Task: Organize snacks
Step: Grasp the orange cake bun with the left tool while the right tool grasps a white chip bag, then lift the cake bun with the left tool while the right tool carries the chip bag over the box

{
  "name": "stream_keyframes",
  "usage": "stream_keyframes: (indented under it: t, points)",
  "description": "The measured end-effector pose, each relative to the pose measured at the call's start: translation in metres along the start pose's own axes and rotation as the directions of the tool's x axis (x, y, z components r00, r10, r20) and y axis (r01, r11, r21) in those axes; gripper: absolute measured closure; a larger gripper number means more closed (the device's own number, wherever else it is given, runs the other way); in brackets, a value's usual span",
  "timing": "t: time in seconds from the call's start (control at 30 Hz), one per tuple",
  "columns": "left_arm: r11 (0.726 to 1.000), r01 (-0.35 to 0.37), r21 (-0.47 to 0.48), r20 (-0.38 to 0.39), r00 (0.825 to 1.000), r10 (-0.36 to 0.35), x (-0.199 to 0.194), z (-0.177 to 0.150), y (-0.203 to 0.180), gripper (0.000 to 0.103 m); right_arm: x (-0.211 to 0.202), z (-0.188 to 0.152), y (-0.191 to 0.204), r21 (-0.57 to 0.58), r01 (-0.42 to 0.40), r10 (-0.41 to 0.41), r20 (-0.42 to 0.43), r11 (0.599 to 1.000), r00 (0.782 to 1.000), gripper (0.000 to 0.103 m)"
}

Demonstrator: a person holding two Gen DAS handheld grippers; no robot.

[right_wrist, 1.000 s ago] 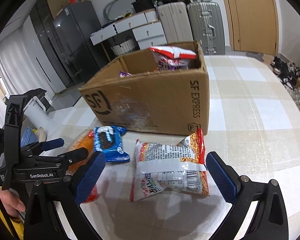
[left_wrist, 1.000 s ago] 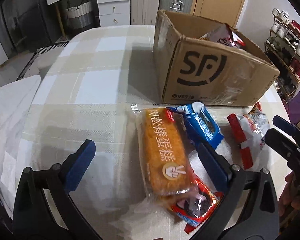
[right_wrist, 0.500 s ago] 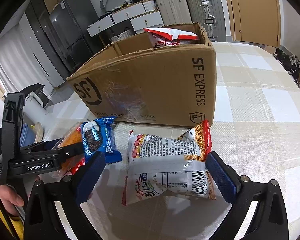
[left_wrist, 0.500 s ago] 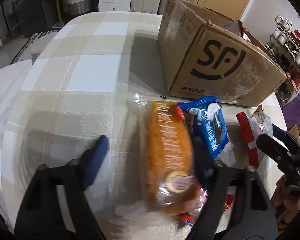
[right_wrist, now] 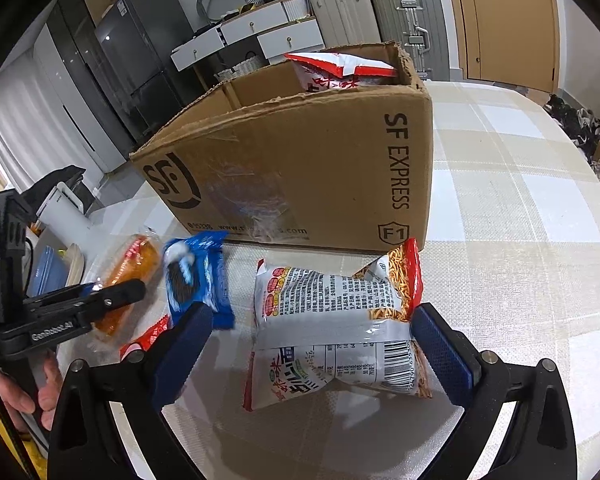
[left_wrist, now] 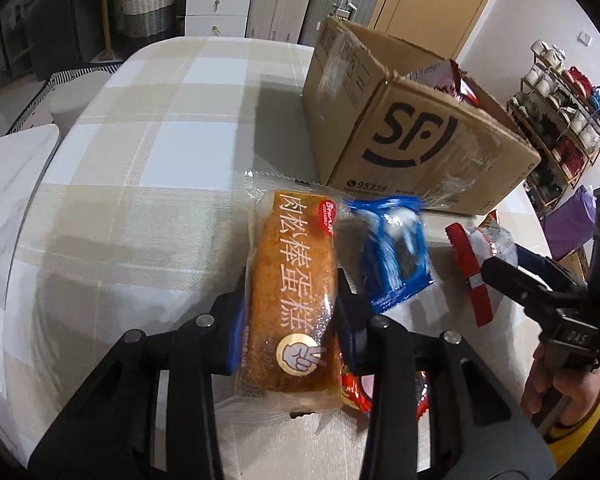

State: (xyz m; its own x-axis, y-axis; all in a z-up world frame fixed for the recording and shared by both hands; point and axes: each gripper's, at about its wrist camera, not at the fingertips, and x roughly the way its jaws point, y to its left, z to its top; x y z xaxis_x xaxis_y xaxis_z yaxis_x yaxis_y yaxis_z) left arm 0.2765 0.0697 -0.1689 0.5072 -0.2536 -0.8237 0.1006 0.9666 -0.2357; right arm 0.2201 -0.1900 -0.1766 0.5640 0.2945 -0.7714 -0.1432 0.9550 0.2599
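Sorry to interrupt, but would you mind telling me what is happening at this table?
A person is sorting snacks into a cardboard box with two handheld tongs. The left tongs are closing around an orange cake pack lying on the table. The right tongs stand open on either side of a noodle bag. A blue cookie pack lies between them; one bag is already boxed.
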Motion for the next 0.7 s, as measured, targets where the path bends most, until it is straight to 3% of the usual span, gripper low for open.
stream_keyframes:
  t: [0.2,0.27,0.3,0.37,0.53,0.7]
  points:
    - [1.0,0.013,-0.013,0.019,1.0,-0.013,-0.018,-0.007,0.005,0.07,0.009,-0.002,0.006,-0.046,0.074,-0.076,-0.031,0.996,0.997,0.004]
    - [1.0,0.016,-0.012,0.029,0.999,-0.016,-0.026,-0.01,0.004,0.07,0.013,-0.003,0.008,-0.063,0.1,-0.103,-0.039,0.993,0.994,0.009]
    - [1.0,0.016,-0.013,0.03,0.999,-0.016,-0.029,-0.011,0.004,0.07,0.016,-0.003,0.008,-0.069,0.108,-0.111,-0.043,0.992,0.993,0.018]
    - [1.0,0.022,-0.016,0.034,0.999,-0.021,-0.035,-0.014,0.004,0.07,0.017,-0.003,0.01,-0.092,0.117,-0.121,-0.045,0.989,0.992,0.021]
    - [0.999,0.028,-0.026,0.053,0.998,-0.027,-0.051,-0.022,0.005,0.07,0.012,-0.005,0.006,-0.076,0.076,-0.078,-0.032,0.994,0.996,0.033]
    - [0.999,0.032,-0.022,0.075,0.997,-0.031,-0.066,-0.032,0.001,0.07,-0.005,-0.009,-0.002,-0.005,-0.015,0.015,-0.014,1.0,1.0,0.036]
